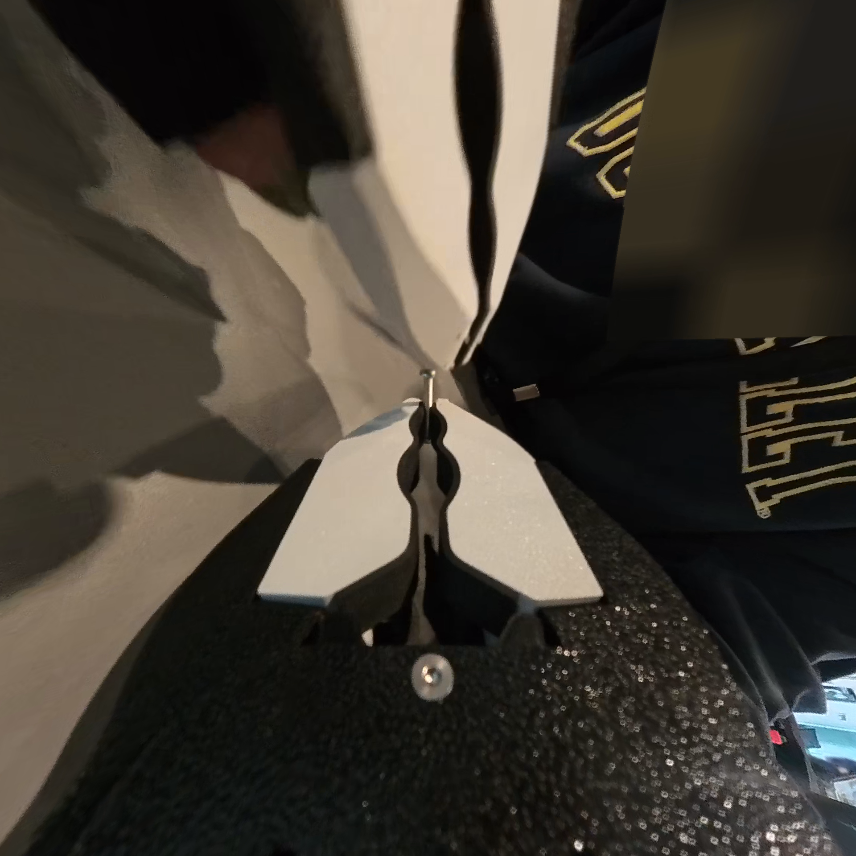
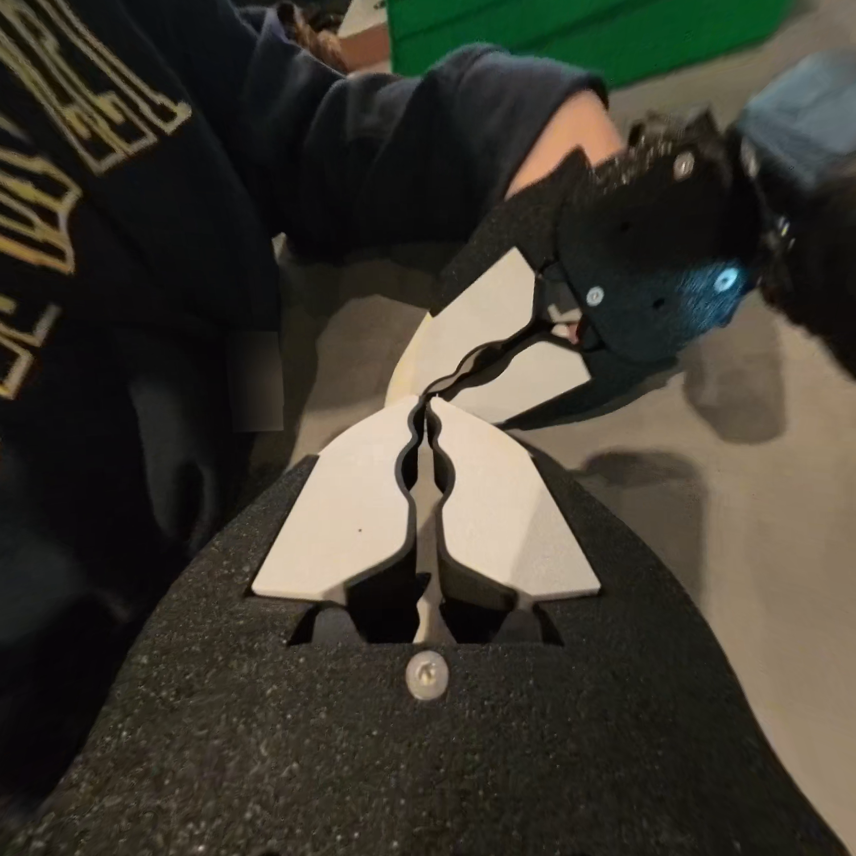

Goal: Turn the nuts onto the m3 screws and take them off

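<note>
In the left wrist view my left gripper (image 1: pixel 428 404) is shut on a thin silver m3 screw (image 1: pixel 430 387). The screw stands out past the white fingertips, with a small wider end (image 1: pixel 425 372) on top. My right gripper (image 1: pixel 458 363) comes in from above with its jaws together, its tips just right of the screw's end. In the right wrist view my right gripper (image 2: pixel 424 402) is shut, tip to tip with the left gripper (image 2: pixel 439 393), which comes in from the upper right. No nut shows in either view. The screw is hidden where the tips meet.
A person in a dark sweatshirt (image 2: pixel 139 231) with yellow-outlined lettering is close on the left, a sleeve and forearm (image 2: pixel 574 139) behind the left gripper. A grey tabletop (image 2: pixel 695 532) lies below. A green box (image 2: pixel 556 32) stands at the back. Left tips to right tips: about 5 cm.
</note>
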Demonstrator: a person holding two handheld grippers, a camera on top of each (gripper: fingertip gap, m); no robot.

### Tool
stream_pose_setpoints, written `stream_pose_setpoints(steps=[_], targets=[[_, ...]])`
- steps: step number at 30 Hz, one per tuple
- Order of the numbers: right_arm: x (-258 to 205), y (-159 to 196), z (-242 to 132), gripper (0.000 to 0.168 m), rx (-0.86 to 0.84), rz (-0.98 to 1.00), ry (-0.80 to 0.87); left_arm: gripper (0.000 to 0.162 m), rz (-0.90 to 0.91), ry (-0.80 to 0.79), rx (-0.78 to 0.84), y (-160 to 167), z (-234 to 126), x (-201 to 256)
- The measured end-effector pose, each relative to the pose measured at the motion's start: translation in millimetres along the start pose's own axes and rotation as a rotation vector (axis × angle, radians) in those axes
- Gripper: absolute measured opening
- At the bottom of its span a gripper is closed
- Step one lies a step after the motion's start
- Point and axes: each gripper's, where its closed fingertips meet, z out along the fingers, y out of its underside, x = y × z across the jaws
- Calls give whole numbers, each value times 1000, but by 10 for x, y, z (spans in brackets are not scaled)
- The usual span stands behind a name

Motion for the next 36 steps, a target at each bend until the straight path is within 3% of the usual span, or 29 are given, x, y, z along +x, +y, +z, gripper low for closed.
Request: stream_pose_setpoints(steps=[5, 12, 17, 20, 25, 27, 36], targets=[[-36, 38, -39, 14, 2, -279, 55, 1, -3, 4, 1, -1, -1, 3], [-3, 120, 54, 16, -44, -278, 36, 1, -2, 4, 0, 0, 0, 5], [-14, 132, 82, 4, -51, -265, 26, 1, -2, 5, 0, 2, 1, 8], [-16, 134, 84, 3, -50, -161, 8, 1, -2, 4, 1, 3, 0, 8], [-52, 127, 96, 3, -77, 315, -60, 1, 0, 6, -3, 9, 1, 14], [-59, 130, 85, 3, -74, 402, -84, 1, -3, 6, 3, 2, -1, 12], [-13, 40, -26, 12, 29, -198, 51, 1, -9, 8, 4, -3, 0, 13]])
